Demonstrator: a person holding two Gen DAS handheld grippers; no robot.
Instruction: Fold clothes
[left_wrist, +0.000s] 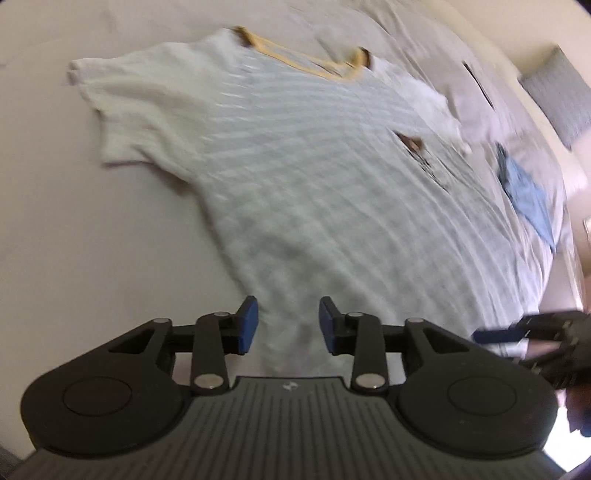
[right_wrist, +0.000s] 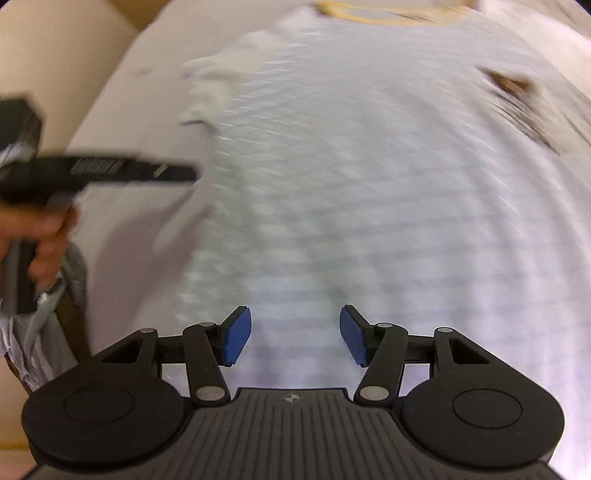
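A white striped T-shirt (left_wrist: 295, 166) with a yellow collar (left_wrist: 306, 59) and a small dark chest print (left_wrist: 417, 147) lies spread flat on a pale bed (left_wrist: 92, 221). My left gripper (left_wrist: 288, 323) is open and empty, just above the shirt's bottom hem near its left edge. My right gripper (right_wrist: 295, 334) is open and empty over the lower middle of the shirt (right_wrist: 369, 203). The right gripper also shows in the left wrist view (left_wrist: 517, 334) at the right edge. The left gripper shows blurred in the right wrist view (right_wrist: 140, 171), held by a hand.
A blue garment (left_wrist: 528, 195) lies on the bed to the right of the shirt. A grey pillow (left_wrist: 557, 92) sits at the far right. A light-coloured cloth (left_wrist: 476, 107) lies beyond the shirt's right sleeve. Grey clothing (right_wrist: 48, 314) hangs at the left.
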